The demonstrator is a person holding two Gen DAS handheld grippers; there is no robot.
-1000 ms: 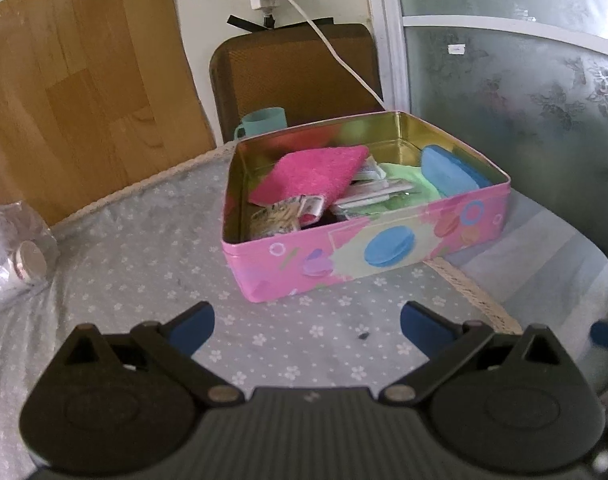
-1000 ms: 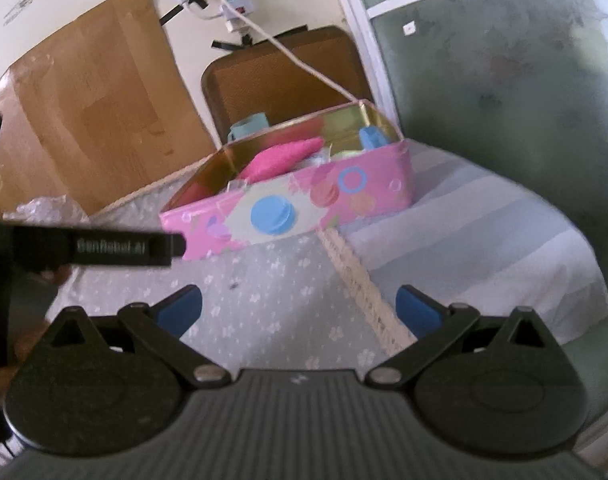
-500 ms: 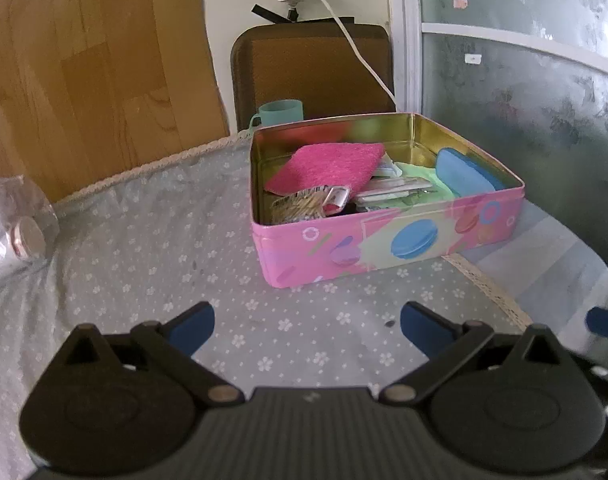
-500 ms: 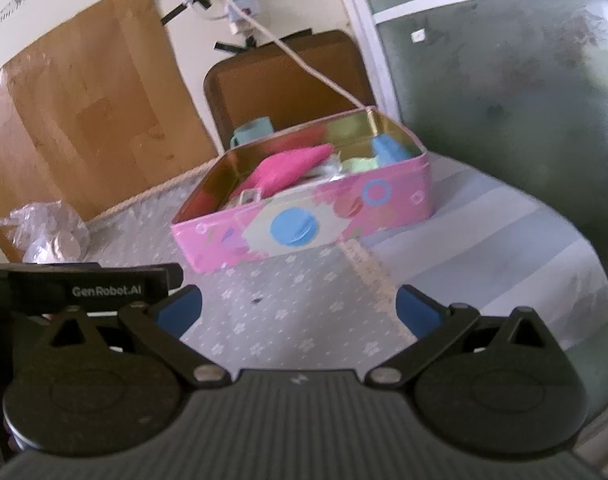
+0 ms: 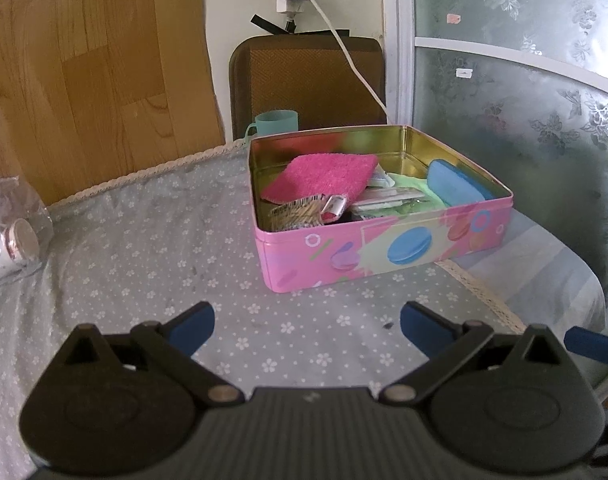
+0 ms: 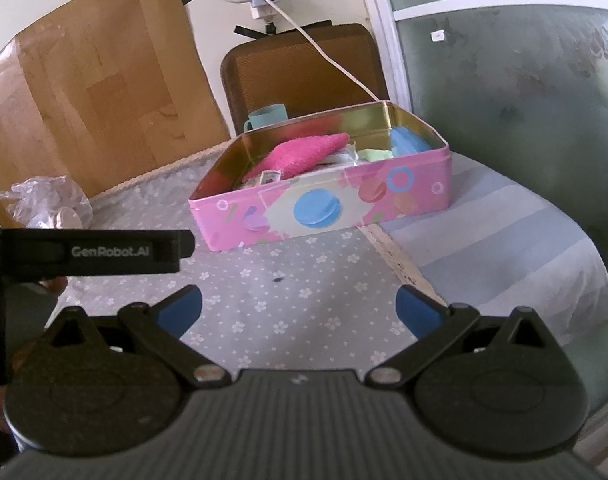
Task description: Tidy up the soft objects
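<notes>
Both the left gripper (image 5: pixel 306 322) and the right gripper (image 6: pixel 298 306) are hovering with jaws spread and empty. The fuzzy pink cloth (image 5: pixel 322 178) is lying in the open pink tin box (image 5: pixel 384 246), straight ahead, nearer the left gripper.

The left gripper (image 5: pixel 306 326) has swung to the left, so the pink tin (image 5: pixel 388 240) now sits more to its right side. The right gripper (image 6: pixel 298 308) has moved up, and it looks down into the tin more. Beside the tin, the left gripper's black body (image 6: pixel 92 250) now shows longer.
</notes>
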